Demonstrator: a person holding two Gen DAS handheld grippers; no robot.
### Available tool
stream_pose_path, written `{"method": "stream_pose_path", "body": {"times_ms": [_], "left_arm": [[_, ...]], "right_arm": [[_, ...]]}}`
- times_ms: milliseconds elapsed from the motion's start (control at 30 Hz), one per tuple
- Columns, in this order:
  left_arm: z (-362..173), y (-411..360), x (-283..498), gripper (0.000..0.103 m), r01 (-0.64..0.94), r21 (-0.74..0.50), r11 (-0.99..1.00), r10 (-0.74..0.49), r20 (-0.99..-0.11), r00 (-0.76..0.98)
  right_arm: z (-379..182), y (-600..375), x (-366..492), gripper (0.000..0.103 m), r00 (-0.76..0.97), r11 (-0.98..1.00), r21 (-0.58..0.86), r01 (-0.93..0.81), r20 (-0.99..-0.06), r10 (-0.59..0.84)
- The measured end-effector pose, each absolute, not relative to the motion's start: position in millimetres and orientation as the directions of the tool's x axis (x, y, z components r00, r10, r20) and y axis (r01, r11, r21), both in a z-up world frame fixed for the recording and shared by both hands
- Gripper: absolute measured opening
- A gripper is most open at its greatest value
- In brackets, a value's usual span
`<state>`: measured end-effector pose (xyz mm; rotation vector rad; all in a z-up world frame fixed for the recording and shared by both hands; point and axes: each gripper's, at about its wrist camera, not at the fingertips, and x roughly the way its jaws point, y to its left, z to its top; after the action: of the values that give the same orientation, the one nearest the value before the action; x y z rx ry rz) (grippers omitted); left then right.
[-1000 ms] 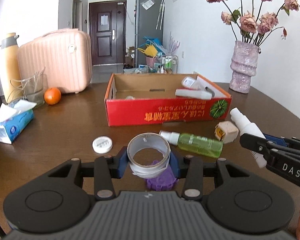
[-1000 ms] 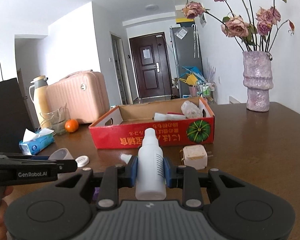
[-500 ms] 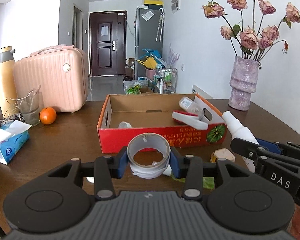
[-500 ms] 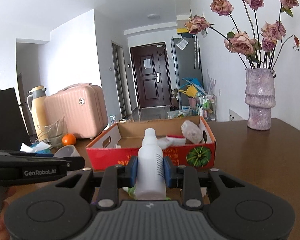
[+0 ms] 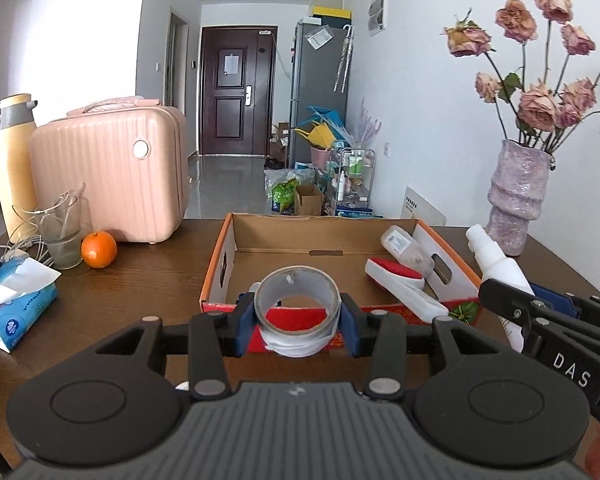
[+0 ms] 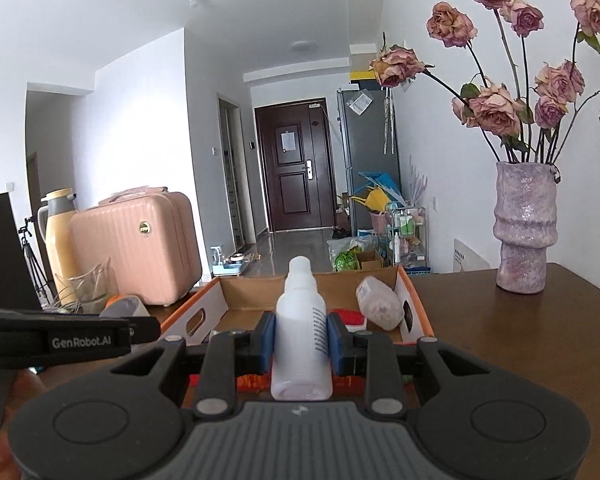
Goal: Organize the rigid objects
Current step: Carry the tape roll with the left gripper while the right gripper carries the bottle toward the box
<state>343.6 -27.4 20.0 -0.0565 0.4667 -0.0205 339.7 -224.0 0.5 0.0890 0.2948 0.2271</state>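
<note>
My left gripper [image 5: 298, 320] is shut on a grey roll of tape [image 5: 297, 308], held upright just before the front wall of the red cardboard box [image 5: 460, 268]. My right gripper [image 6: 301, 340] is shut on a white plastic bottle [image 6: 302, 336], upright, over the box's [image 6: 204, 316] near edge. In the left wrist view the same bottle [image 5: 496, 260] shows at the right, with the other gripper's black body below it. Inside the box lie a red-and-white block [image 5: 400, 284] and a clear bottle [image 5: 400, 242].
On the brown table [image 5: 148, 272] stand a pink suitcase [image 5: 112, 176], a yellow thermos [image 5: 10, 160], a glass [image 5: 62, 232], an orange [image 5: 99, 249] and a tissue pack [image 5: 16, 312] at the left. A purple vase with dried roses [image 6: 526, 228] stands at the right.
Both grippers rose and moved forward to the box with their loads. The green bottle, white cap and purple lid on the table have dropped out of sight below the left gripper.
</note>
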Motion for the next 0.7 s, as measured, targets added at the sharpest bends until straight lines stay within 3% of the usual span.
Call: {"method": "stream_pose_path", "body": {"times_ms": [700], "left_arm": [[7, -25, 438, 0.044, -0.050, -0.070, 0.996, 0.007, -0.513, 0.859]], "right_arm": [[-13, -233, 452, 0.026, 0.909, 0.968, 0.171, -0.186, -0.344, 0.235]]}}
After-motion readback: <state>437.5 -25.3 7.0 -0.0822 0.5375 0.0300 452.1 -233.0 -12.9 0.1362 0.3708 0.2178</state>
